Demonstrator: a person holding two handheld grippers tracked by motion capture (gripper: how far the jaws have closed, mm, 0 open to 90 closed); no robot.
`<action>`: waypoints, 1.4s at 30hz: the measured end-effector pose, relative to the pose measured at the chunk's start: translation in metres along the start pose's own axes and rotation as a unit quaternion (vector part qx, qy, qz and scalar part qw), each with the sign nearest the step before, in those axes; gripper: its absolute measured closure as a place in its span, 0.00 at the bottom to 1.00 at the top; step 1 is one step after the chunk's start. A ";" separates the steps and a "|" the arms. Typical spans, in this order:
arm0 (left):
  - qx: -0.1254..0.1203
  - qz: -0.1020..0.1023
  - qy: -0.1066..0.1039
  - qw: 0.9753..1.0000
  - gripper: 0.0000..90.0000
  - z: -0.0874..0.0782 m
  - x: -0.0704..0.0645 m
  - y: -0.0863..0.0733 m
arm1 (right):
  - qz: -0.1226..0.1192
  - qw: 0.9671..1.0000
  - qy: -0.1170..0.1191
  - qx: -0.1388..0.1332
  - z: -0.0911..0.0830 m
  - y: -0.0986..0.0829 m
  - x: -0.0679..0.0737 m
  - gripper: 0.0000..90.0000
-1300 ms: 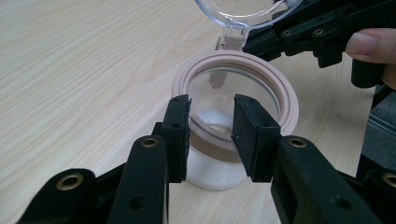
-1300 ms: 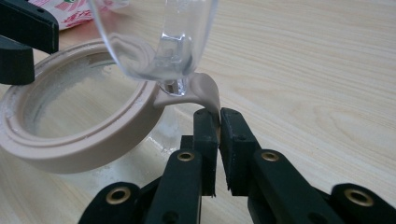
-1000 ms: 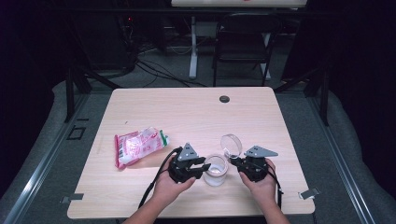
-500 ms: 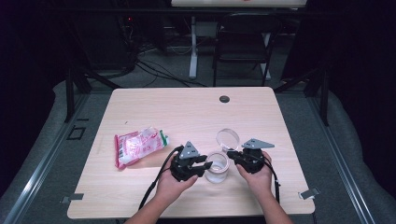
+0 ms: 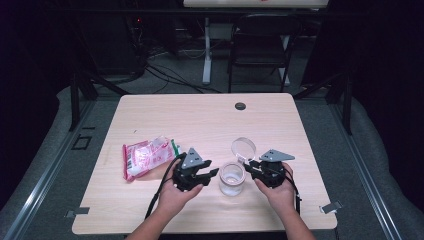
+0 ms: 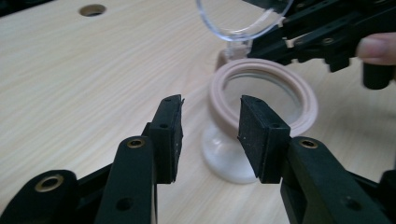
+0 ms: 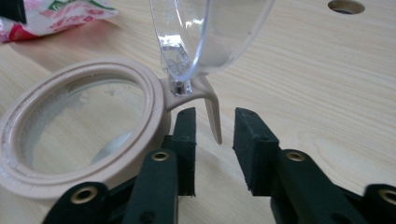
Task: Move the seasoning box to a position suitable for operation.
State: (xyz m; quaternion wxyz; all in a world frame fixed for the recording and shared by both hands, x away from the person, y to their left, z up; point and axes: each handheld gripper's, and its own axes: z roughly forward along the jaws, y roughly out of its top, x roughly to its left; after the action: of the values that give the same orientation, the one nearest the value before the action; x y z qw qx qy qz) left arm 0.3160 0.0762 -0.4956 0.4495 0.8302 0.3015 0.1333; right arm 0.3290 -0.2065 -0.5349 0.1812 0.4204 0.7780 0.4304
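Note:
A clear jar with a beige ring rim stands on the wooden table near the front edge. Its round clear lid is flipped up on a hinge at the far right side. My left gripper sits just left of the jar, open, its pads a little short of the rim. My right gripper is at the jar's right, open, with the beige hinge tab hanging between its jaws untouched. The lid rises just above them.
A pink and white snack bag lies left of my left gripper. A round cable hole is in the table's far side. A black chair and cables stand beyond the table.
My right gripper has moved slightly left and forward, closing in on the jar's hinge. The left gripper and the jar have stayed about where they were.

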 end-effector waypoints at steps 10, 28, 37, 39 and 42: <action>-0.007 -0.023 0.064 0.998 0.59 -0.032 0.042 -0.015 | -0.021 0.999 -0.032 0.013 -0.017 0.008 -0.002 0.59; 0.019 -0.061 0.163 0.984 0.50 -0.057 0.094 -0.055 | -0.028 0.999 -0.028 -0.002 -0.028 0.008 0.002 0.54; 0.057 -0.021 0.177 0.982 0.41 -0.035 0.086 -0.063 | -0.008 0.999 -0.031 -0.012 -0.033 0.006 -0.003 0.54; 0.065 -0.019 0.181 0.981 0.42 -0.032 0.086 -0.064 | -0.008 0.999 -0.031 -0.012 -0.034 0.006 -0.003 0.54; 0.070 -0.009 0.198 0.978 0.42 -0.025 0.087 -0.065 | -0.008 0.999 -0.033 -0.012 -0.034 0.004 -0.003 0.54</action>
State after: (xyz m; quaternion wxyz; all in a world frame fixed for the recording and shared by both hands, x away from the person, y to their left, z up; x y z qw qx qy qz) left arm 0.3472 0.1740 -0.5393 0.3232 0.8141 0.4003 0.2694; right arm 0.3109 -0.2251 -0.5129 0.2152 0.4261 0.7695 0.4242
